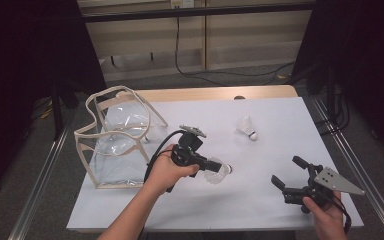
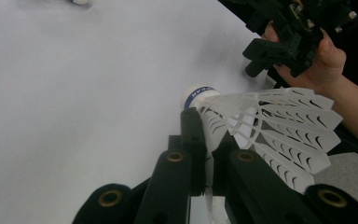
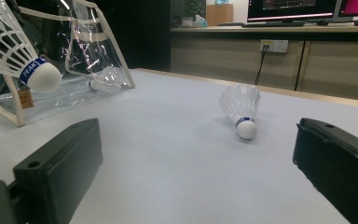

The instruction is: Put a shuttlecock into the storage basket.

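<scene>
High view, clear bag [image 1: 122, 145] left, second shuttlecock [image 1: 246, 128] far, open table [image 1: 260, 195] between.

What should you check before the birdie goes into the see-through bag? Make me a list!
1. Left gripper holds the shuttlecock: ok, jaws pinch its skirt, cork end pointing away.
2. Shuttlecock lifted off the table: ok, the right gripper view shows it in the air.
3. Clear bag open and ready: cannot tell which side is open, though its tan frame stands up.
4. Bag contents: one shuttlecock inside already; room looks ok.
5. Right gripper out of the way: ok, open, held at the table's near right.
6. Second shuttlecock waiting: ok, lying alone on the far table.
</scene>
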